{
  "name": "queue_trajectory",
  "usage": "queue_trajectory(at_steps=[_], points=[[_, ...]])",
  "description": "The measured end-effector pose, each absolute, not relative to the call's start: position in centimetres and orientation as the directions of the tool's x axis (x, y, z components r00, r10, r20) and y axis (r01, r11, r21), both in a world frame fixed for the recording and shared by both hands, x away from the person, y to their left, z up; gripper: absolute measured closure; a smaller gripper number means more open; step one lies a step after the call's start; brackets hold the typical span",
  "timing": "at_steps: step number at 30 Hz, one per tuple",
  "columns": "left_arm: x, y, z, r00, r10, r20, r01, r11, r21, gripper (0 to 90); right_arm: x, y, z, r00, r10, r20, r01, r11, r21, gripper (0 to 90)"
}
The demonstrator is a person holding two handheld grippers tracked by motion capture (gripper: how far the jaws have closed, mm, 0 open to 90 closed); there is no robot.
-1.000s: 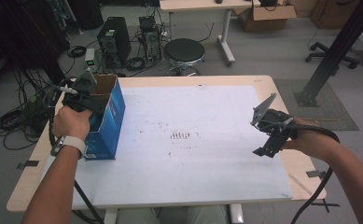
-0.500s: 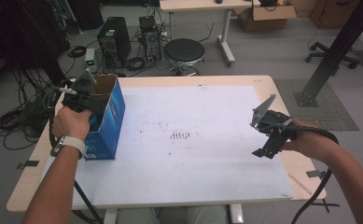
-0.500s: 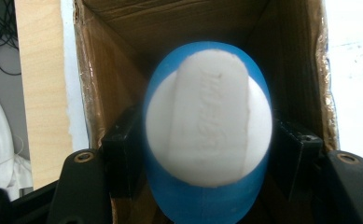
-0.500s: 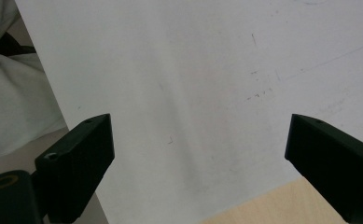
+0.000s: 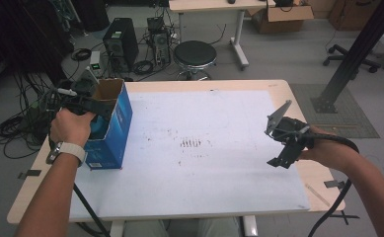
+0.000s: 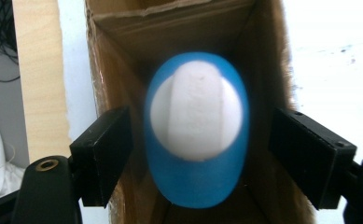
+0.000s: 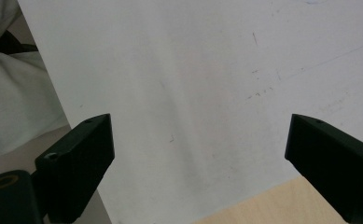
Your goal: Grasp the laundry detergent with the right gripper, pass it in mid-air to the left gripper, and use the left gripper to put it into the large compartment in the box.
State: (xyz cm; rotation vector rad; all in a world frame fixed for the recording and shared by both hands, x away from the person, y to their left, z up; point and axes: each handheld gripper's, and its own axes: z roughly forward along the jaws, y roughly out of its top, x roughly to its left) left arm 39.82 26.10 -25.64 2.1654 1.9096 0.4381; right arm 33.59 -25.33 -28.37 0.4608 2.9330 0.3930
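A blue cardboard box (image 5: 116, 129) stands upright with its top open at the left side of the table. My left gripper (image 5: 98, 106) hovers over its opening. In the left gripper view the brown inside of the box (image 6: 123, 56) lies below, and a blurred blue and white rounded object (image 6: 195, 126) sits between the jaws. There is a gap on each side of it, so the left gripper (image 6: 207, 154) is open. My right gripper (image 5: 278, 145) hangs open above the white sheet (image 5: 204, 118) near the table's right edge, and the right gripper (image 7: 207, 158) has nothing between its jaws.
The wooden table (image 5: 298, 96) borders the white sheet, with small dark marks (image 5: 192, 143) at its middle. Behind the table are a black stool (image 5: 194, 55), computer towers (image 5: 119, 42) and floor cables (image 5: 12, 123). A black post (image 5: 357, 54) rises at the right.
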Motion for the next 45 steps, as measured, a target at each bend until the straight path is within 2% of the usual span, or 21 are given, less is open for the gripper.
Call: queue_trajectory(at_steps=[9,19,25,34,45], points=[[39.3,25.5,-23.2,0.138,0.985,0.102,0.927,-0.165,0.337,12.8,33.2,-25.3,-27.7,-0.942,0.318,-0.112,0.277,0.919,0.283,7.9],[38.0,24.1,-19.7,0.197,0.974,0.116,0.897,-0.226,0.379,11.5,32.8,-25.3,-27.2,-0.942,0.315,-0.117,0.272,0.919,0.286,7.8],[37.5,22.5,-18.7,0.266,0.959,0.1,0.898,-0.284,0.337,9.1,32.6,-25.3,-26.8,-0.941,0.323,-0.104,0.279,0.91,0.306,7.6],[36.8,19.4,-17.4,0.388,0.917,0.09,0.86,-0.395,0.324,8.4,32.4,-25.3,-26.6,-0.941,0.321,-0.106,0.277,0.912,0.302,7.5],[36.3,16.0,-16.8,0.491,0.864,0.107,0.795,-0.495,0.351,6.9,32.2,-25.3,-26.5,-0.94,0.325,-0.103,0.281,0.91,0.303,7.2]])
